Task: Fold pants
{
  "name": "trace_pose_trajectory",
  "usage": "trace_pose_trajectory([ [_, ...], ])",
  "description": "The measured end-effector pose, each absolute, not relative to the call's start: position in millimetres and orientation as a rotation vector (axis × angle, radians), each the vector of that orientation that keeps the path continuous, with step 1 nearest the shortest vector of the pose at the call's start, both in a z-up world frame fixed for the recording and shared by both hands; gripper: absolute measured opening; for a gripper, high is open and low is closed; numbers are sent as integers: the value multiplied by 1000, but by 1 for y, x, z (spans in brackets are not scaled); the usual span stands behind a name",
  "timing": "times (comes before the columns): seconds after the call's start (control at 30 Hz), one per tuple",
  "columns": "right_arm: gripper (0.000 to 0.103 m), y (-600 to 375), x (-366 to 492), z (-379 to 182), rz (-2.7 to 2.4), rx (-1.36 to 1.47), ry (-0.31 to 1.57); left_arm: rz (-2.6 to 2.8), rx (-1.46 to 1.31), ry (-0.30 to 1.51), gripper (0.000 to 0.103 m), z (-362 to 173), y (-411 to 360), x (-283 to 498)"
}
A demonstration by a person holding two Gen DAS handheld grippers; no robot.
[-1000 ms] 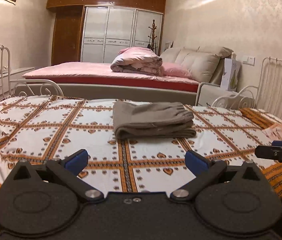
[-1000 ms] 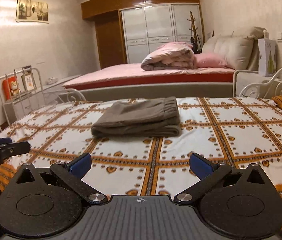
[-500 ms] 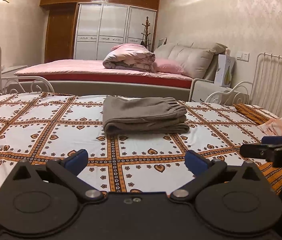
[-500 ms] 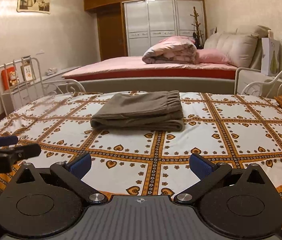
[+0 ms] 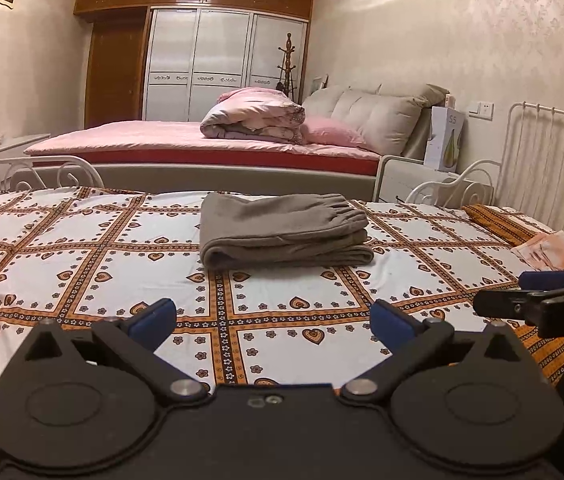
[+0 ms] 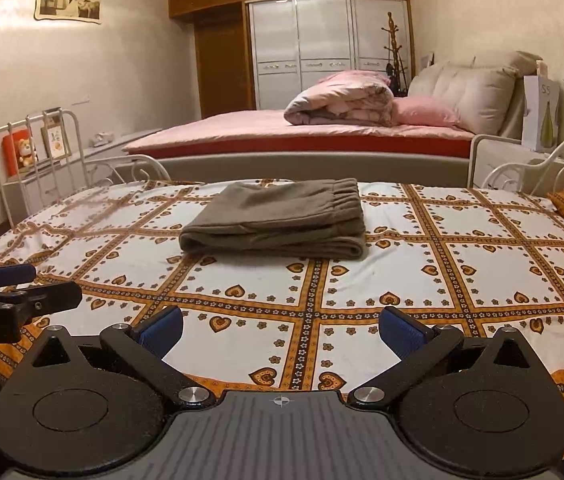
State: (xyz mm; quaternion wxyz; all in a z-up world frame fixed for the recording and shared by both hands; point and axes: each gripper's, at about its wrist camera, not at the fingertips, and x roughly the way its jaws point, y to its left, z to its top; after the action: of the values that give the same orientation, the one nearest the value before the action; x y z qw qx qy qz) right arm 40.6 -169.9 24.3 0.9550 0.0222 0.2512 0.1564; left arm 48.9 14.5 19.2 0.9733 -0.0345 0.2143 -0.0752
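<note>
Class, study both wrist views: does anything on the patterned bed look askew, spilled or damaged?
Nothing stands out. The grey pants lie neatly folded on the bedspread, and both grippers, left and right, are open and apart from them.

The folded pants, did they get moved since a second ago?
No. The folded pants lie on the same white squares of the heart-patterned bedsheet; only the cameras shifted. Both grippers are open and clear of them.

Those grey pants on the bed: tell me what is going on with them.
A person holds a two-finger tool in each hand, and neither touches anything. The grey pants lie folded into a compact stack on the patterned bedspread, elastic waistband on top. The left tool and the right tool are both open and empty, held back near the bed's front edge. The folding looks finished.
</note>
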Motion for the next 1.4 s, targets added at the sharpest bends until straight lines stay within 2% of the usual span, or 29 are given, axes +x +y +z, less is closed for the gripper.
trace_pose_trajectory([
  [1.4,103,-173,40,25,321,34,509,-181,-33,404,97,20,12,46],
])
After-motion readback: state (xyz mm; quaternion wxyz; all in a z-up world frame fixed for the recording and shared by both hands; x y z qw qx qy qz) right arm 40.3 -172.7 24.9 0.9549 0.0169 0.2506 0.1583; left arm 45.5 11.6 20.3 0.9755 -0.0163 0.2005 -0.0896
